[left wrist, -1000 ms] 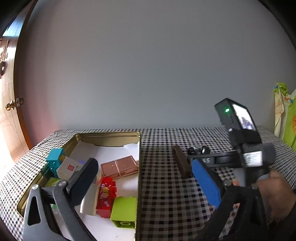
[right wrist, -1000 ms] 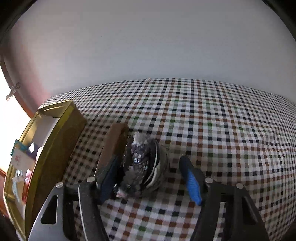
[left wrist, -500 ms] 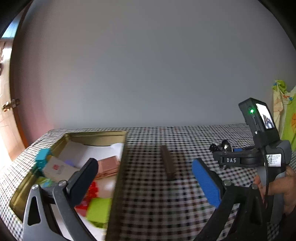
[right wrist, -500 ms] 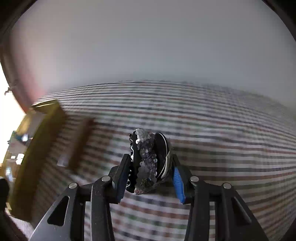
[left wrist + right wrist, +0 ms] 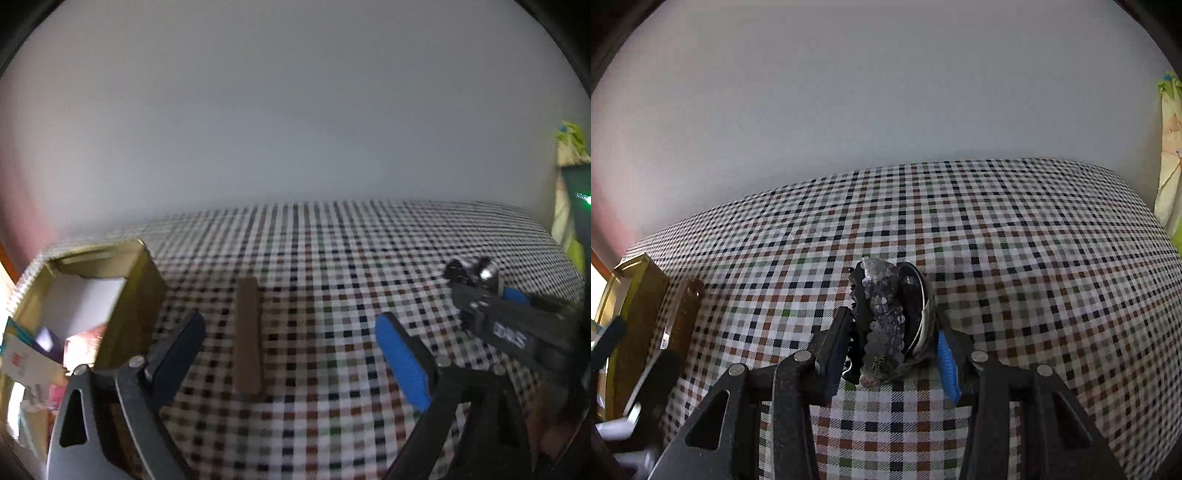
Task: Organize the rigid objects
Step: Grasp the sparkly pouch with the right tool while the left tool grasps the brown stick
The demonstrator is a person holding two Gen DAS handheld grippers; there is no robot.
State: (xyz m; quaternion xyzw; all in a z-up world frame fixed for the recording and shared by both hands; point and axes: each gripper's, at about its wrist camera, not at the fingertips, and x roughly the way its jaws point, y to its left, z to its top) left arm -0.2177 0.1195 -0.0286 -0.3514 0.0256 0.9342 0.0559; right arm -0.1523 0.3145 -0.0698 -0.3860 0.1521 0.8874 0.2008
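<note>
My right gripper [image 5: 890,347] is shut on a black and silver sequined hair clip [image 5: 890,317] and holds it above the checked tablecloth; it also shows in the left wrist view [image 5: 476,291] with the clip [image 5: 471,271] at its tip. My left gripper [image 5: 291,347] is open and empty, its jaws either side of a flat brown bar [image 5: 248,332] that lies on the cloth. The bar also shows in the right wrist view [image 5: 681,314]. A gold tin [image 5: 142,295] with several toys stands at the left.
The checked tablecloth [image 5: 1034,277] covers the table up to a plain grey wall. The tin's wall [image 5: 639,295] is at the left edge of the right wrist view. A yellow-green cloth [image 5: 570,147] hangs at the far right.
My right gripper has shut on the hair clip and lifted it away to the right. My left gripper has swung right from over the tin to the brown bar.
</note>
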